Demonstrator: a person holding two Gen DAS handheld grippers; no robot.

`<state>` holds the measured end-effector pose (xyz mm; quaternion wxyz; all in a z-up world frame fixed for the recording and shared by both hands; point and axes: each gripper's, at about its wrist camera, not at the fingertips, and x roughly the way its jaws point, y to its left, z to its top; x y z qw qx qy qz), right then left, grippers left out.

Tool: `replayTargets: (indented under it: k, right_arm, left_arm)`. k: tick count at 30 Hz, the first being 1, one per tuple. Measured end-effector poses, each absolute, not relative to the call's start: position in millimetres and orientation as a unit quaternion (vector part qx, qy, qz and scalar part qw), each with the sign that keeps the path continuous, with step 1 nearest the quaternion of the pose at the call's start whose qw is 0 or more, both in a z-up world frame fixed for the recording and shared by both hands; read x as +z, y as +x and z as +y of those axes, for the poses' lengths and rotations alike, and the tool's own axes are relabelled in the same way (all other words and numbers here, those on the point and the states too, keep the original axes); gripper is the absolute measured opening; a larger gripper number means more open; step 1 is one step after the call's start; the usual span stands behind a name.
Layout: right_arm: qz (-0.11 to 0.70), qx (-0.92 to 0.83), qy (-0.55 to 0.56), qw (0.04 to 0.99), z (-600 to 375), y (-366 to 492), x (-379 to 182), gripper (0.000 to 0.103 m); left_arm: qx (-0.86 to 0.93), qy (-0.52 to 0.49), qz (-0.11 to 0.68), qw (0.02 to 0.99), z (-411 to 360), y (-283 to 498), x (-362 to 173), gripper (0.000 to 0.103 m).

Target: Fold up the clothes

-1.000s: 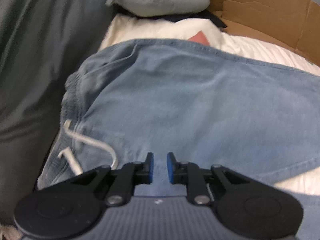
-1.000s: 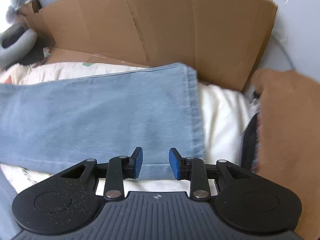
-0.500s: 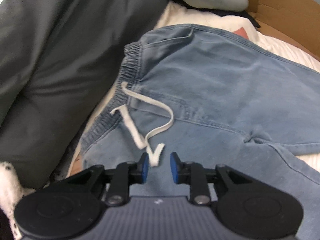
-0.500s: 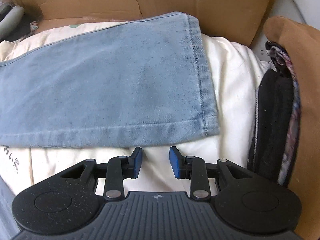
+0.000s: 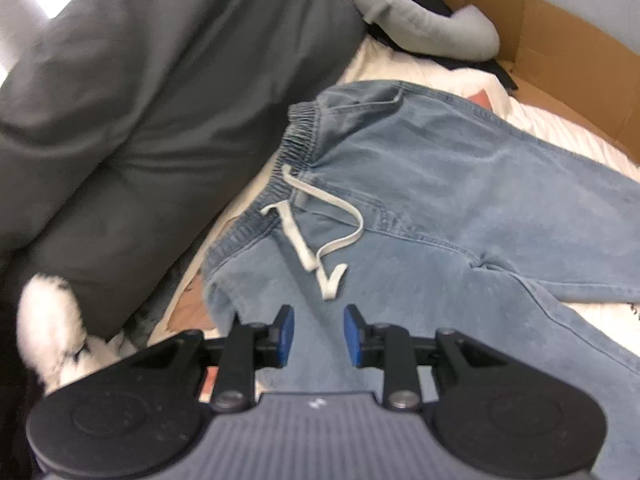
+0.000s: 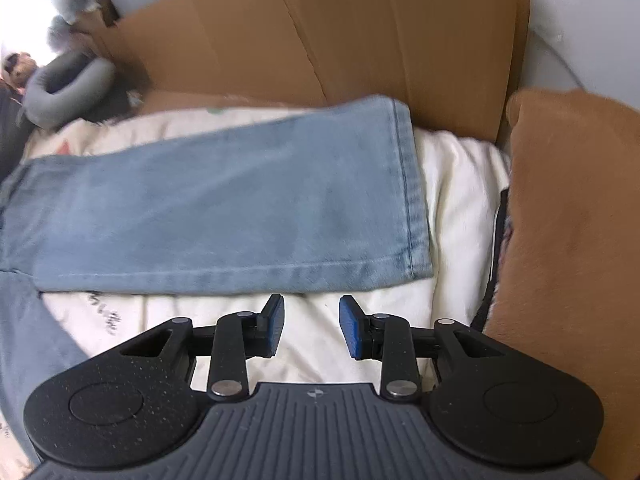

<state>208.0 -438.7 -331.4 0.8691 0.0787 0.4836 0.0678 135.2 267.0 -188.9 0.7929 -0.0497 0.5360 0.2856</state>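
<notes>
The jeans (image 5: 460, 208) lie spread flat on a cream sheet (image 6: 452, 208), front side up, and my guess is they are laid out this way so both ends can be reached at once for a first fold. The waistband sits by the grey cushion (image 5: 140, 92), with the white drawstring (image 5: 320, 236) loose across the denim. The left claw (image 5: 319, 334) hovers over the near thigh, just short of the drawstring's ends; its jaws are opening with nothing pinched between them. At the other end, the right claw (image 6: 311, 326) hangs over bare sheet just below the far leg's hem (image 6: 408, 196), parted and empty, probably lining up to take that cuff.

By my count: one pair of jeans with two legs showing, one drawstring, one grey cushion, one grey neck pillow (image 5: 424, 36) near the cardboard (image 6: 320, 40), one brown throw (image 6: 568, 216) at the right edge, and two claws.
</notes>
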Motion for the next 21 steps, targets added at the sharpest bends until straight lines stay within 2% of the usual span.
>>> replayTargets:
  k: [11, 21]
  right_arm:
    - [0.427, 0.1, 0.049, 0.897, -466.7, 192.1, -245.8, 0.037]
    - [0.4, 0.124, 0.036, 0.907, -485.0, 141.7, -187.7, 0.041]
  left_arm:
    - [0.33, -0.098, 0.497, 0.796, 272.2, 54.3, -132.2, 0.03]
    - [0.367, -0.169, 0.45, 0.797, 298.4, -5.2, -115.9, 0.03]
